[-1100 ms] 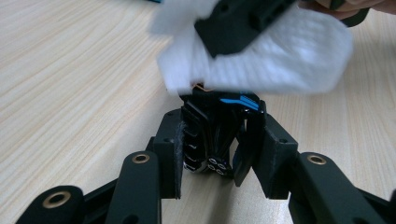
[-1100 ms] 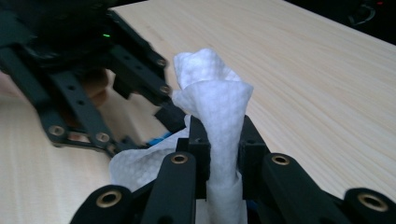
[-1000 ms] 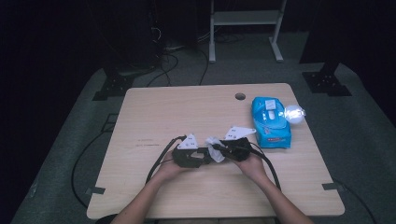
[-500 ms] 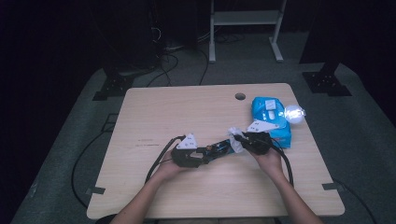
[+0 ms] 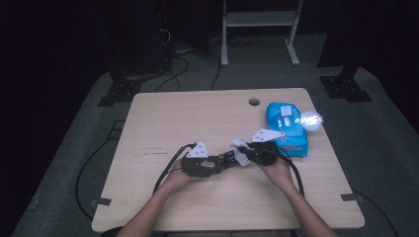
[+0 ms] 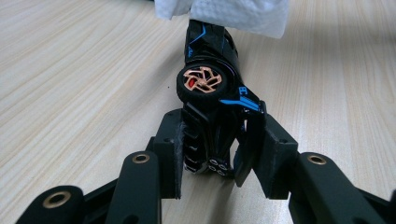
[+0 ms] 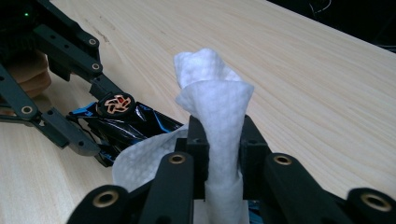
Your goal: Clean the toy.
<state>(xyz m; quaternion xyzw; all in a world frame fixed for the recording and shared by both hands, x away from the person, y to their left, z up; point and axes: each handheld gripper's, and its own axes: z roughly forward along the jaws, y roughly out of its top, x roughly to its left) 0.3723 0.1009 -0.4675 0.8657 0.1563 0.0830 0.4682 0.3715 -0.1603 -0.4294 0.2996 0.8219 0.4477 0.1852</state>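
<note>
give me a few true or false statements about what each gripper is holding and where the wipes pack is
1. The left gripper is shut on a black toy car. True.
2. The toy car lies on its side, one copper-spoked wheel facing up. True.
3. The right gripper is open and holds nothing. False: its jaws pinch a white wipe.
4. The blue wipes pack sits in the middle of the table. False: it lies near the table's right edge, beyond the right gripper.
5. The wipe lies over one end of the toy car. True.
6. A red mug stands by the hole in the table. False: nothing stands by that hole.
</note>
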